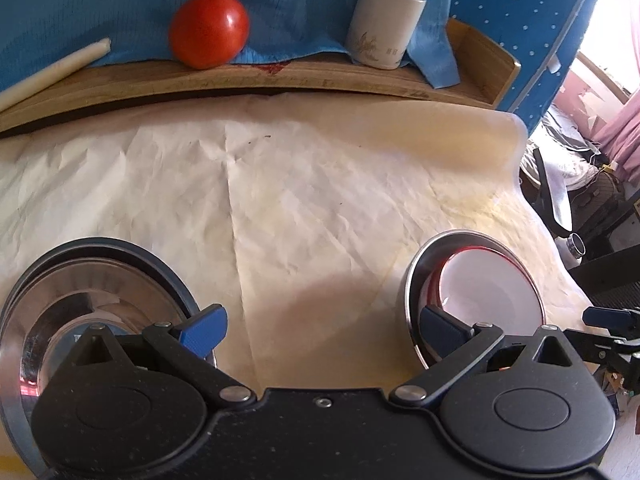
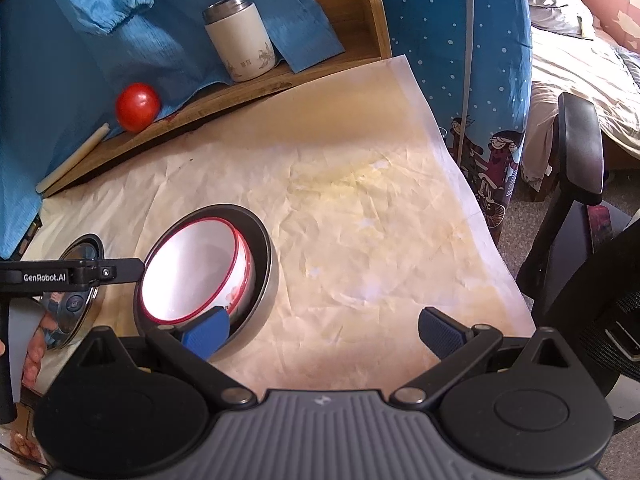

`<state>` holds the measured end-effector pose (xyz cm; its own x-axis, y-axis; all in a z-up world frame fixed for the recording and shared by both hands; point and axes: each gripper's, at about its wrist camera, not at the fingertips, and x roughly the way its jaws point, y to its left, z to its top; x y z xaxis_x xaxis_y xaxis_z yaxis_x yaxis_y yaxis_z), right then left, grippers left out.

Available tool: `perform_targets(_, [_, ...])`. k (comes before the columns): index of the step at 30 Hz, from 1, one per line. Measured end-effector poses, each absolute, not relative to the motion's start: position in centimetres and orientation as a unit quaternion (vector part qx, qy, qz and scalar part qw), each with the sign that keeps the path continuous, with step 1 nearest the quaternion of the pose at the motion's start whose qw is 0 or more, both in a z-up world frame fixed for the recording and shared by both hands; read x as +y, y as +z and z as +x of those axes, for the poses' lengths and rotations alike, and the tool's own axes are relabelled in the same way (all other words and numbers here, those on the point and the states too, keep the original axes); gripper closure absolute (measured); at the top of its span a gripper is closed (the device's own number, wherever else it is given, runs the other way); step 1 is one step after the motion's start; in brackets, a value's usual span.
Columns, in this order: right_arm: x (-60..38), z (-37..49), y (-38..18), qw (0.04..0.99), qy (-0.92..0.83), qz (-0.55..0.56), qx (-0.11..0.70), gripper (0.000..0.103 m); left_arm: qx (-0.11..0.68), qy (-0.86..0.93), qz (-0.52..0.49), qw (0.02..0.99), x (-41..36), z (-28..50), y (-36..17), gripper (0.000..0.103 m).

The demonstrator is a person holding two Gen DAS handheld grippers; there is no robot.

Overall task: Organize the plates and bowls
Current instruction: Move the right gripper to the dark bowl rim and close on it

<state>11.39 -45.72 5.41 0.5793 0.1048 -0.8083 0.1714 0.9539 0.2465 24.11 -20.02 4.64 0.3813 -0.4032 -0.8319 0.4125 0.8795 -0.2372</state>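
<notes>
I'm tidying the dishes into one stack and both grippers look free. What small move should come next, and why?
Probably close the right gripper on the near rim of the steel bowl. Its jaws are open and empty, its left finger already sits at that rim, and the white red-rimmed bowl is nested inside, so both could go together toward the steel plates beside the open left gripper.

— What lies ahead of the grippers?
— A creased cream paper sheet covering the tabletop, sunlit, and beyond it a raised light wooden shelf draped with blue crinkled cloth.
— And off to the right?
— A blue white-dotted fabric cover, a black mesh office chair, grey carpet, and a bed with pale rumpled bedding in bright daylight.
</notes>
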Motion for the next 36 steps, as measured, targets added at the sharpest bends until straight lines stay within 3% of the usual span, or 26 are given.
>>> perform_targets(26, [-44.1,14.0,4.2,0.868,-0.032,0.093,0.486,0.000,0.512,-0.242,0.017,0.824,-21.4,25.5,3.6,0.001])
perform_targets(36, [-43.3,14.1,4.0,0.888,-0.035,0.033,0.458,0.000,0.515,-0.241,0.023,0.822,-21.8,25.5,3.0,0.001])
